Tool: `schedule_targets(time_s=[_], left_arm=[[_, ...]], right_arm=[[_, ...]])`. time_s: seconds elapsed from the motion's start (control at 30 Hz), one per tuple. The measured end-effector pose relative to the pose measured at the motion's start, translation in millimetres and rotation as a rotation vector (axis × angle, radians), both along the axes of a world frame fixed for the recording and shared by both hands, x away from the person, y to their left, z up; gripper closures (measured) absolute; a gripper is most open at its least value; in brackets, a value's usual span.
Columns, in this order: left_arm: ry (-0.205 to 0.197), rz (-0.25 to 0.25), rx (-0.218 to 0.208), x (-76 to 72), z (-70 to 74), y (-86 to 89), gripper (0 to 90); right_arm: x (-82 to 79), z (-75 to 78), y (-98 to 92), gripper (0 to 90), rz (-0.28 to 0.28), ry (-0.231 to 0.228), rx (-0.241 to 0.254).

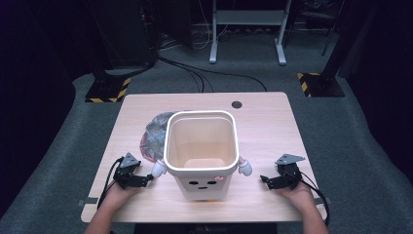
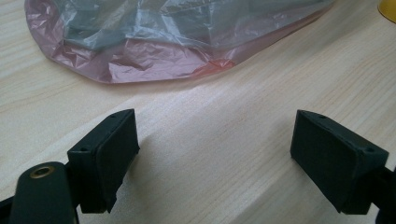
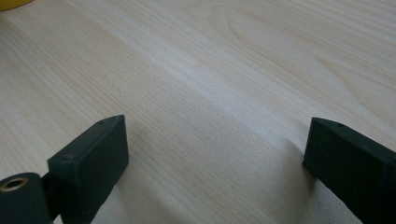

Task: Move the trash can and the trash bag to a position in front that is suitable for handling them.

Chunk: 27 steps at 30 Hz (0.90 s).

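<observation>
Sitting at a pale wooden table point(image 1: 272, 126), a person is holding a two-jaw gripper in each hand, low over the near edge. Between them is standing a cream-coloured bin point(image 1: 201, 152), upright and open at the top, with a small face printed on its near side and a short white arm sticking out at either flank. Behind and to the left of the bin, a crumpled plastic bag point(image 1: 155, 134), translucent with a pink and grey tint, is lying flat on the wood, partly hidden by the bin's rim.

The left gripper point(image 1: 144, 180) is resting near the bin's left white arm, pointing towards it. In the left gripper view its jaws are standing wide apart with bare wood between them, and the plastic bag point(image 2: 154, 42) is lying well ahead of them.

The right gripper point(image 1: 265, 180) is sitting near the bin's right side, apart from it. In the right gripper view its jaws are likewise spread wide, holding nothing, with plain wood grain between them.
</observation>
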<state>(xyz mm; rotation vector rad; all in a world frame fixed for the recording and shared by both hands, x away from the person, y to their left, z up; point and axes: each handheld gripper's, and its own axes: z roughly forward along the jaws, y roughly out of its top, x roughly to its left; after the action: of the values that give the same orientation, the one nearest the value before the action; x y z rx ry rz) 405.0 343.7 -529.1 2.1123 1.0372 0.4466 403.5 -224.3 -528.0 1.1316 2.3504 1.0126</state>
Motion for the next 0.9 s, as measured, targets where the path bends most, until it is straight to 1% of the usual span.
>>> schedule_targets(time_s=[0.07,0.1,0.17,0.3,0.33,0.37,0.5,0.53,0.6,0.63,0.7,0.77,0.8,0.83,0.9], left_arm=[[0.000,0.001,0.001,0.5,0.1,-0.1,15.0],[0.000,0.001,0.001,0.5,0.1,-0.1,15.1],[-0.001,0.004,0.002,-0.9,0.3,0.0,15.5],[0.009,-0.001,0.007,-1.7,1.8,0.5,16.9],[0.012,-0.005,0.009,-2.0,2.6,0.5,20.0],[0.021,-0.017,0.015,-2.5,4.1,0.4,21.2],[0.031,-0.020,0.009,-4.6,7.2,0.4,23.7],[0.025,-0.018,-0.002,-5.6,9.1,0.6,23.7],[0.005,-0.014,-0.039,-6.5,14.7,1.3,23.4],[-0.008,-0.012,-0.045,-6.4,18.8,1.7,23.2],[-0.032,0.000,-0.066,-5.7,28.5,2.5,23.0],[-0.058,0.012,-0.108,-4.3,37.9,3.3,22.8],[-0.075,0.013,-0.118,-0.2,44.4,2.7,23.0],[-0.075,0.013,-0.118,-0.2,44.4,2.7,22.9],[-0.080,0.008,-0.102,6.6,48.4,-0.2,22.9]], right_arm=[[-2.0,0.2,-0.1,11.0,0.003,-0.003,0.007],[-2.0,0.2,-0.1,11.0,0.003,-0.003,0.007],[-4.4,0.6,0.5,14.8,0.023,-0.012,0.013],[-4.1,0.6,0.9,14.8,0.028,-0.010,0.015],[-3.7,0.6,0.6,14.8,0.033,-0.010,0.014],[-3.4,0.6,0.5,14.7,0.036,-0.011,0.014],[-3.3,0.6,0.5,14.7,0.037,-0.011,0.014],[-3.3,0.6,0.6,14.7,0.036,-0.011,0.014],[-3.4,0.6,0.6,14.7,0.035,-0.011,0.014],[-3.4,0.6,0.7,14.7,0.035,-0.011,0.014],[-3.4,0.6,0.7,14.7,0.035,-0.011,0.014],[-3.4,0.6,0.6,14.7,0.035,-0.011,0.014],[-3.2,0.6,0.7,14.7,0.035,-0.011,0.014],[-3.2,0.6,0.7,14.7,0.035,-0.011,0.014],[-2.9,0.6,0.8,14.7,0.034,-0.010,0.015]])
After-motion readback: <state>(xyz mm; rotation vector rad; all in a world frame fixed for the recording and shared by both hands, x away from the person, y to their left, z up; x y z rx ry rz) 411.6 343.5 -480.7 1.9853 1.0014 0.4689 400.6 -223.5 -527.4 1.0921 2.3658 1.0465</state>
